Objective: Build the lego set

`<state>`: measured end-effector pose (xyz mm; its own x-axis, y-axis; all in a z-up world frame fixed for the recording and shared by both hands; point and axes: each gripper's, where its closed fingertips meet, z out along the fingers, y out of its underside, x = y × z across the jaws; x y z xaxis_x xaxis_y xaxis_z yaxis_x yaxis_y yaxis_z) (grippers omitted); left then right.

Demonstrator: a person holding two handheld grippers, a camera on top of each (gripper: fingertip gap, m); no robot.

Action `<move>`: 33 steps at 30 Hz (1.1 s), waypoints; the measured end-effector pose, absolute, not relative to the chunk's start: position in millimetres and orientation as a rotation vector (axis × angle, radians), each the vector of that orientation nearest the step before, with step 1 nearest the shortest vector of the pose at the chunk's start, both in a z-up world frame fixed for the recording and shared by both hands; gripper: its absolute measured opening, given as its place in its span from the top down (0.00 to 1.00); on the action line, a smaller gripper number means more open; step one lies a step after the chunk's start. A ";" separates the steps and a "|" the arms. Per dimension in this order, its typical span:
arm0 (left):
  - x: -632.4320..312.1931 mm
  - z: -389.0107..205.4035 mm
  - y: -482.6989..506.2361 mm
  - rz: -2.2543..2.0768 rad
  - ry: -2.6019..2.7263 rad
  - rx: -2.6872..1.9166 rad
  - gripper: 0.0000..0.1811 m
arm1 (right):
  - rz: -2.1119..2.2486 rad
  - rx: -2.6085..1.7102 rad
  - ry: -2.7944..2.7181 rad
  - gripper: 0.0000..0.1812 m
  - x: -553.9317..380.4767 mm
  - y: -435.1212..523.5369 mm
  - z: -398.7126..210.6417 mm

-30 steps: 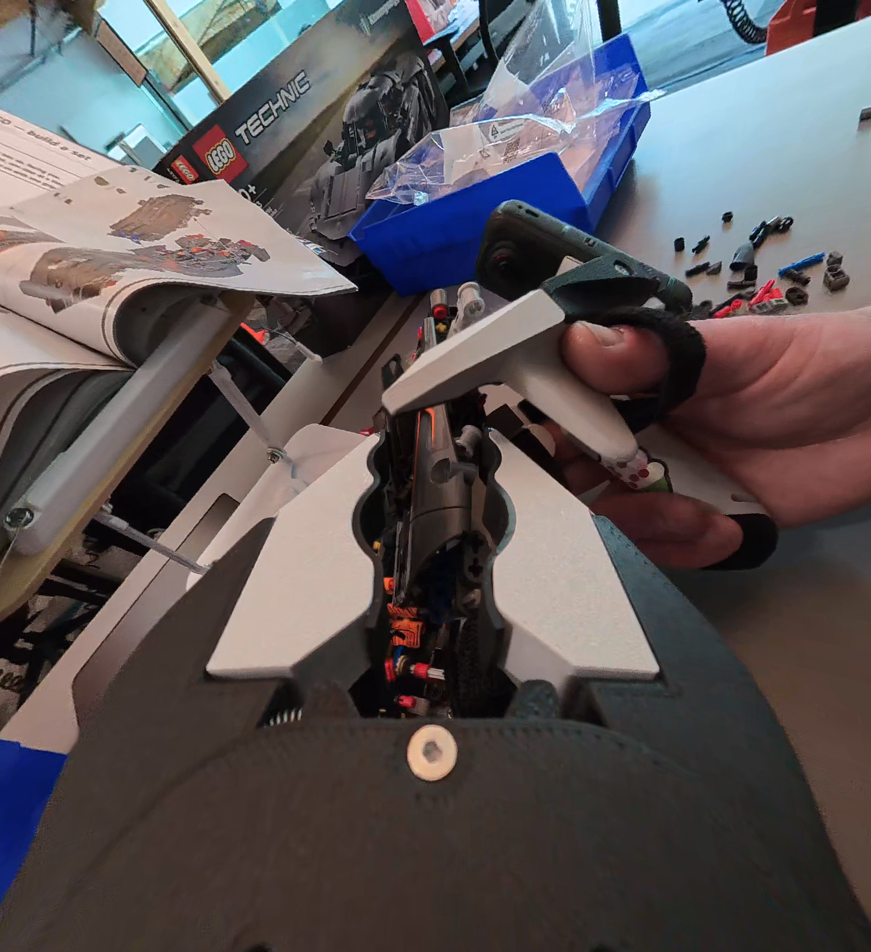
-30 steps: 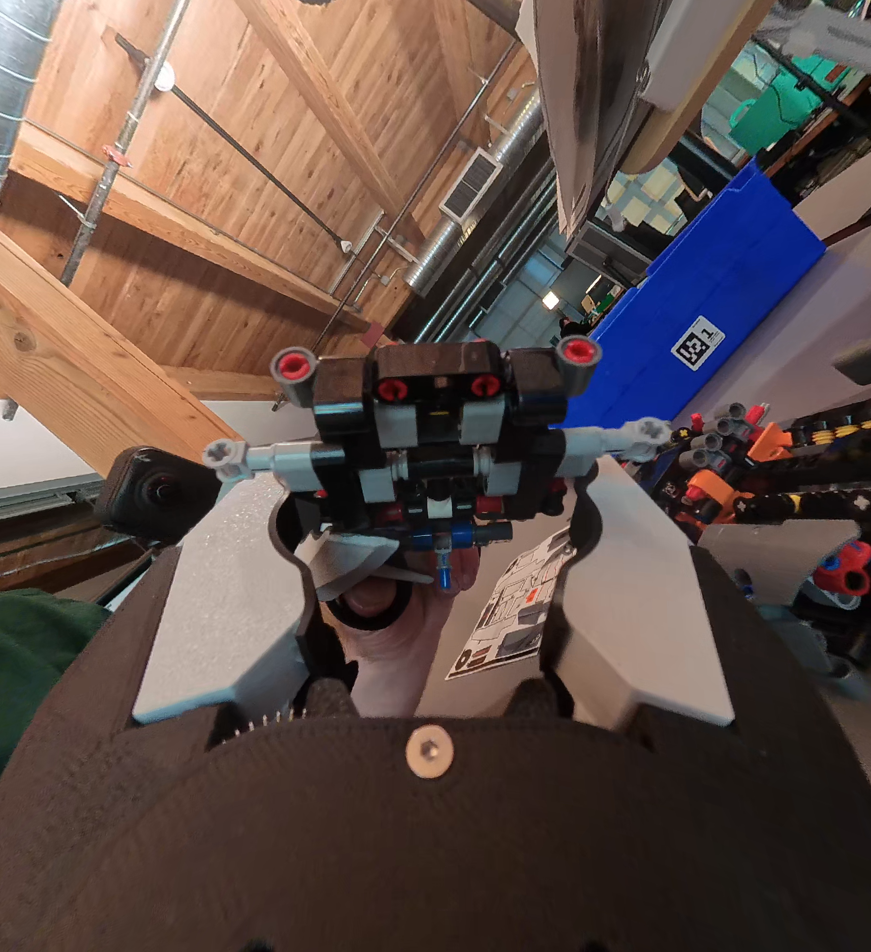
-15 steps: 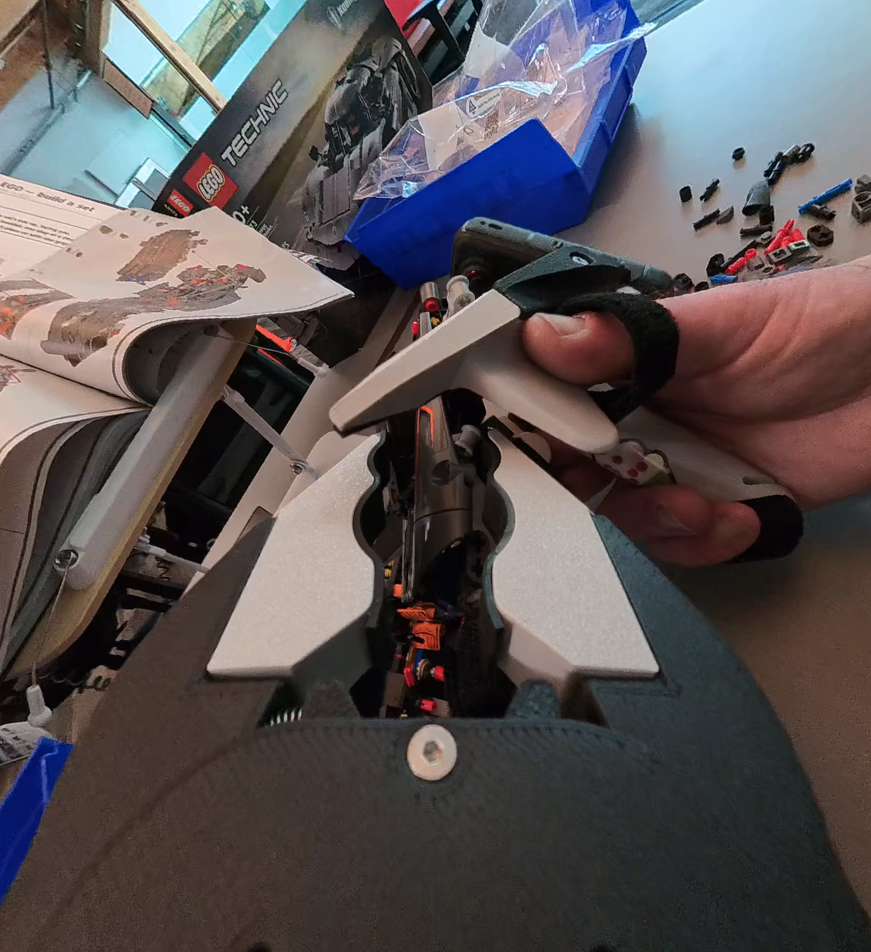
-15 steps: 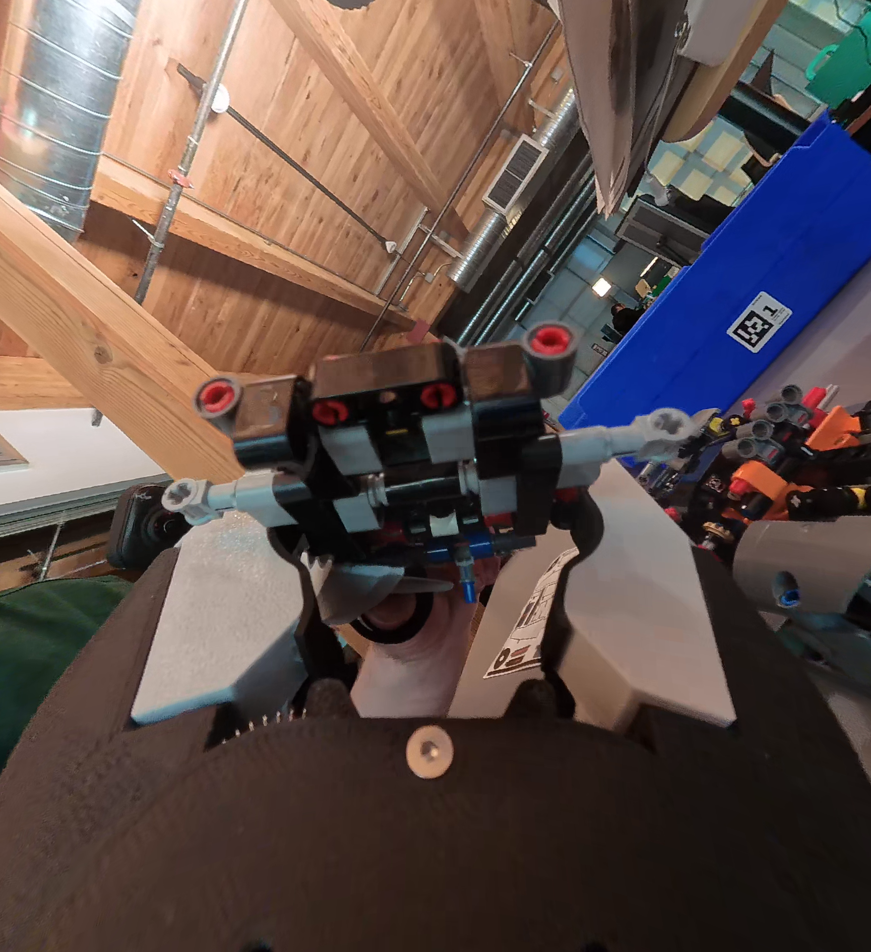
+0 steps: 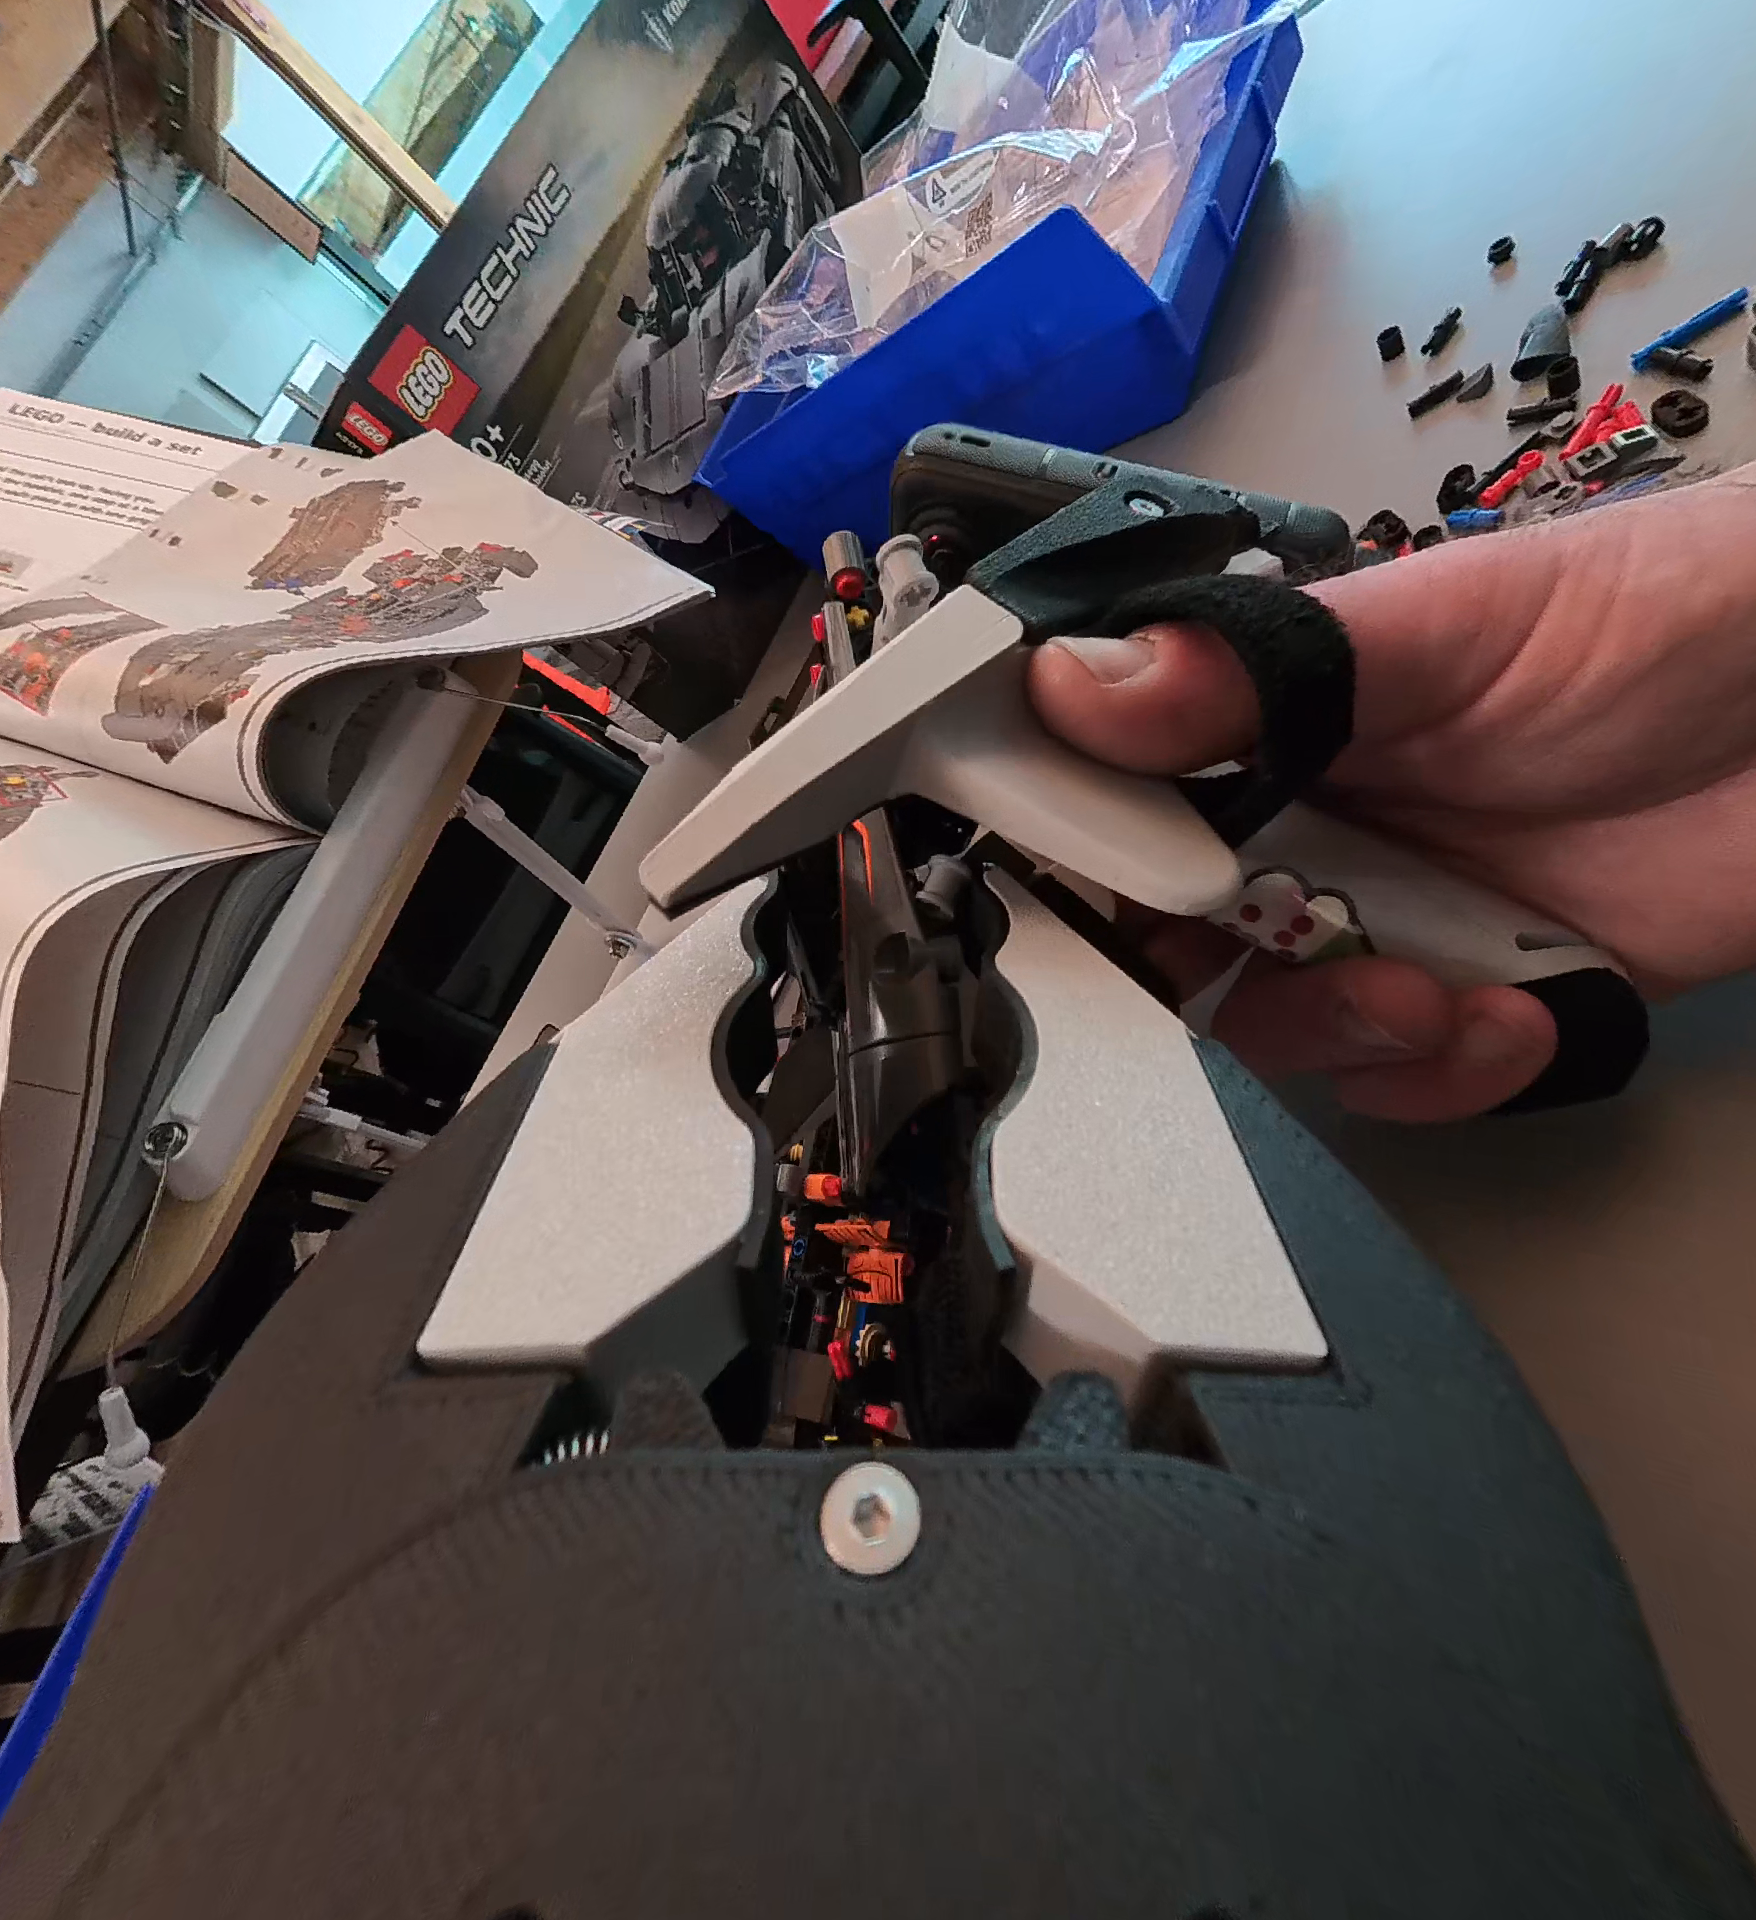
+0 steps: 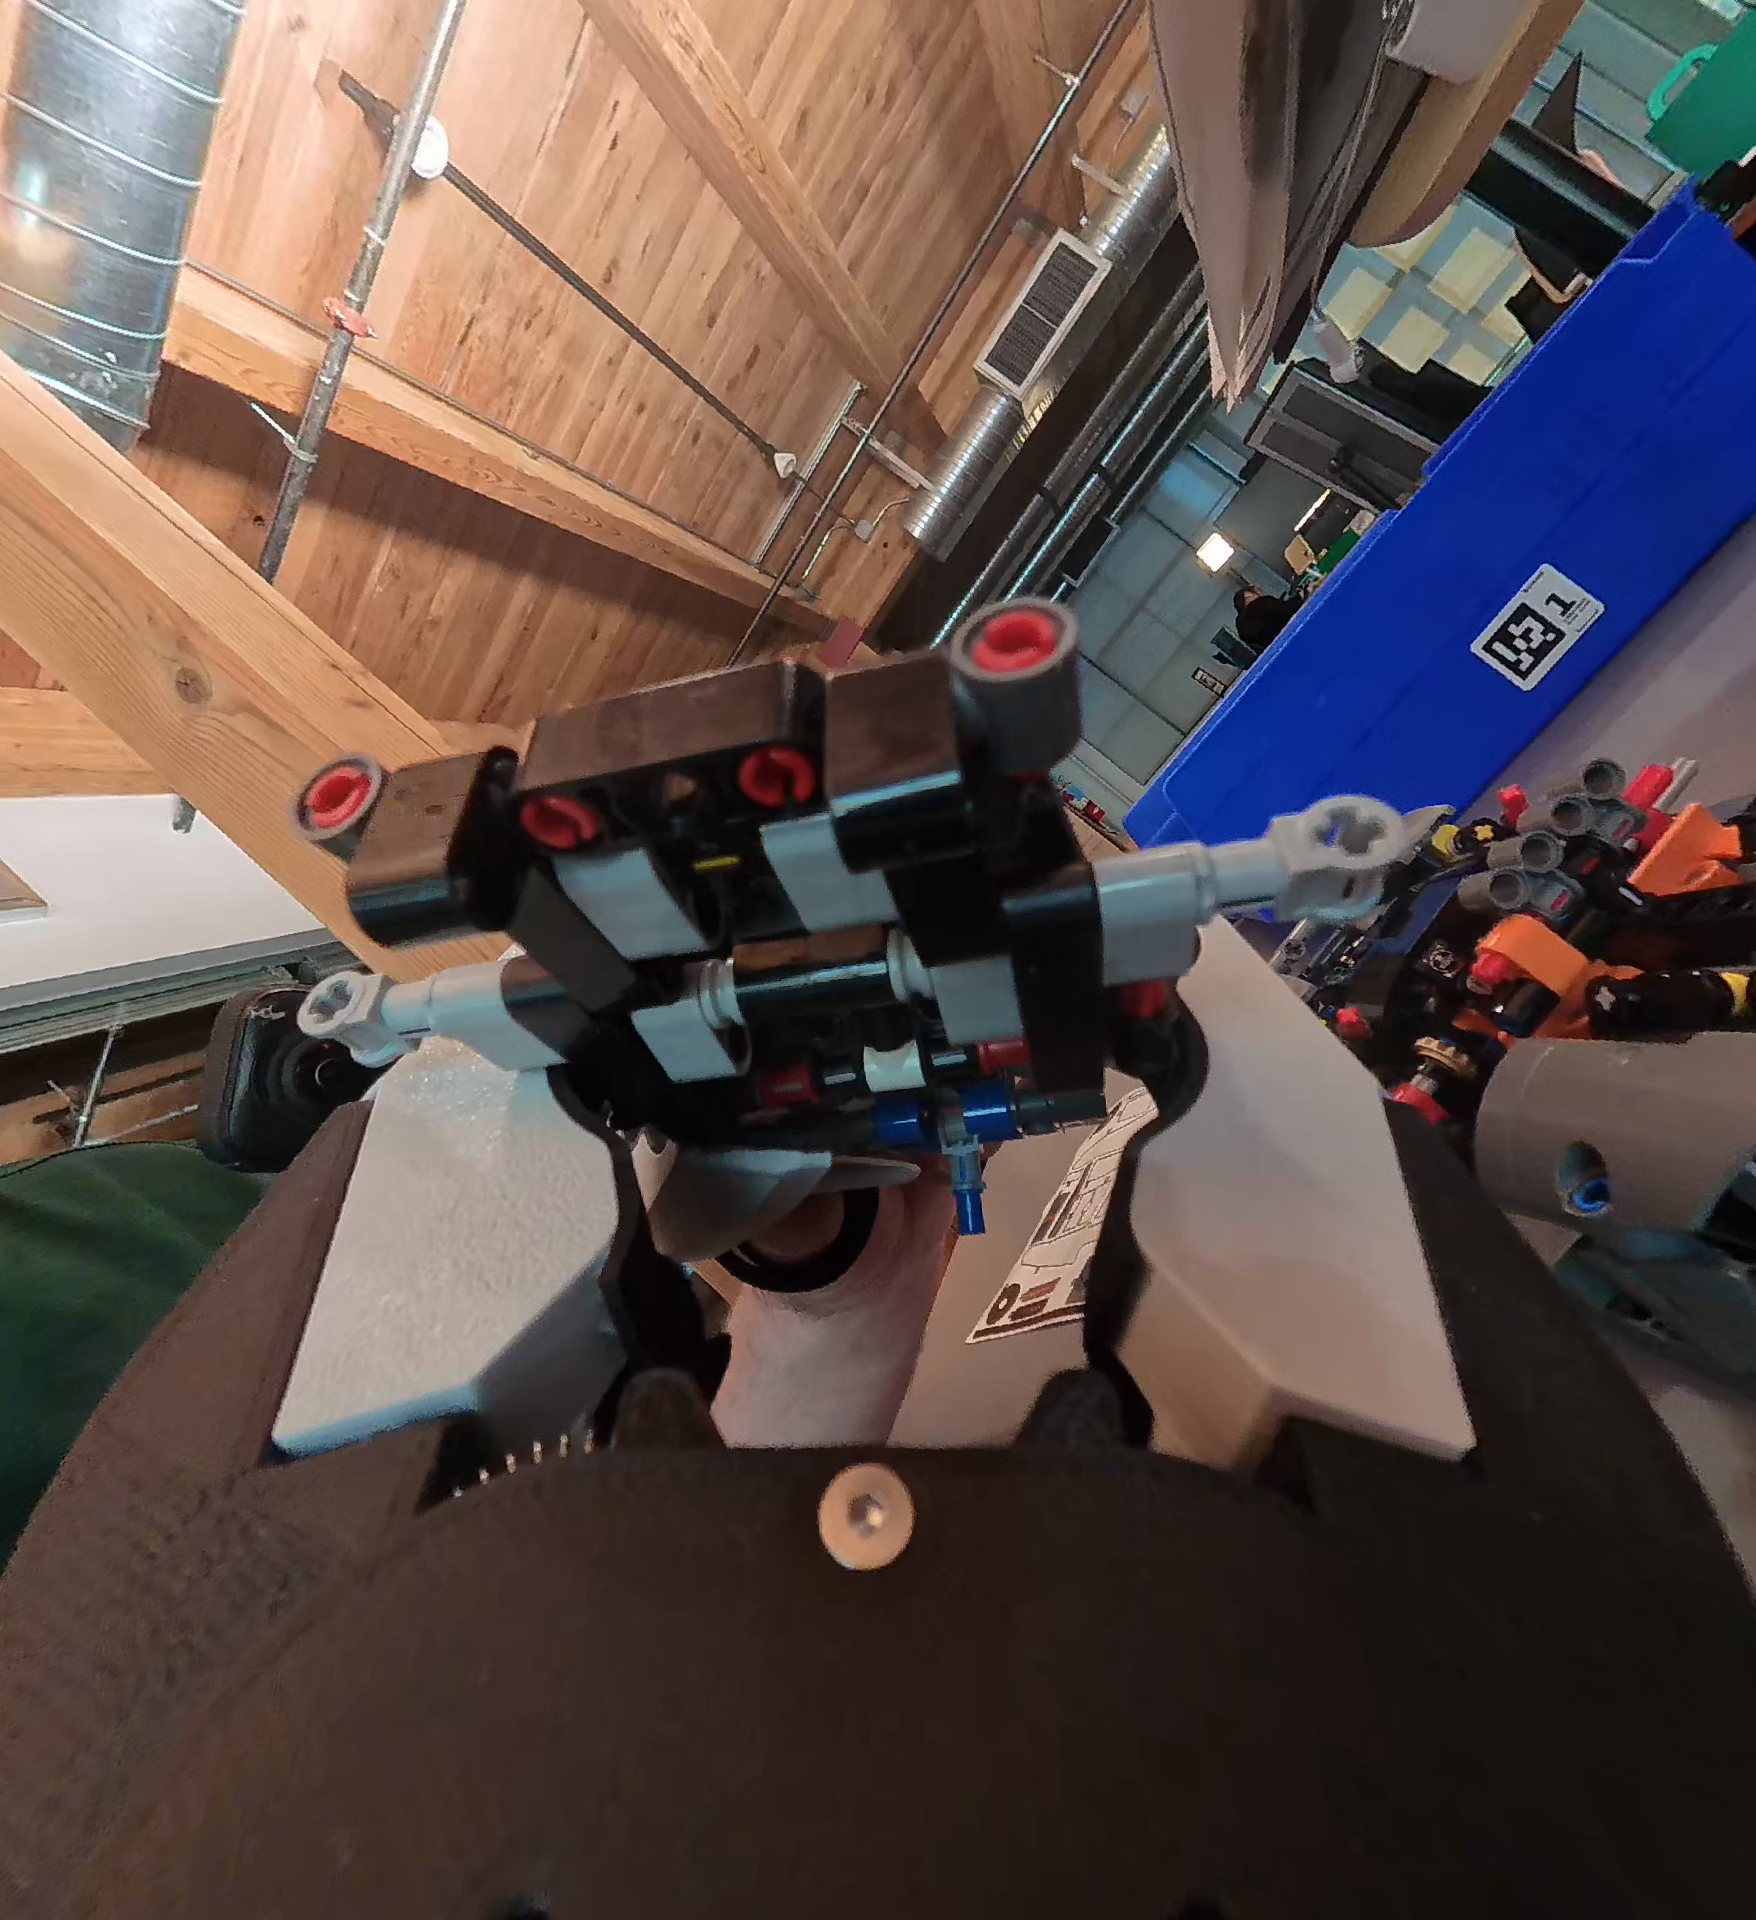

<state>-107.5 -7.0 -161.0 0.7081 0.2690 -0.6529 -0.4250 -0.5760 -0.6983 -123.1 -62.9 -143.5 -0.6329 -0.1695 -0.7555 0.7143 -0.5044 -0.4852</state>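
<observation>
My right gripper (image 6: 869,1049) is shut on a black and light grey lego sub-assembly (image 6: 780,831) with red pins and grey axle ends sticking out both sides, held up in the air. My left gripper (image 5: 874,925) is shut on a dark grey part of the lego model (image 5: 895,997), with orange and red parts below it. In the left wrist view a hand (image 5: 1528,748) holds the right gripper's white finger (image 5: 832,758) right over my fingertips. The sub-assembly shows edge-on there (image 5: 853,582). A large partly built model (image 6: 1580,935) lies at the right.
An open instruction booklet (image 5: 230,623) rests on a stand at the left. The set's box (image 5: 562,260) and a blue bin (image 5: 1009,343) with plastic bags stand behind. Loose small parts (image 5: 1580,395) lie on the grey table (image 5: 1580,1351). Another blue bin (image 6: 1580,520) stands at the right. There is about 5 cm between the tips of the two grippers.
Both grippers have kept their hold. The sub-assembly has tilted, its right end higher in the right wrist view. The left wrist view has swung, so the booklet and bin have shifted.
</observation>
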 end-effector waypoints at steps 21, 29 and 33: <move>-107.4 -157.7 -8.3 0.963 0.124 -1.951 0.81 | -2.134 0.849 1.119 0.43 -119.1 -64.4 -141.5; -107.4 -155.7 -10.2 0.963 0.121 -1.944 0.78 | -2.135 0.854 1.115 0.43 -120.0 -63.5 -141.9; -107.2 -154.5 -12.7 0.956 0.117 -1.943 0.76 | -2.140 0.859 1.117 0.43 -120.8 -62.6 -142.3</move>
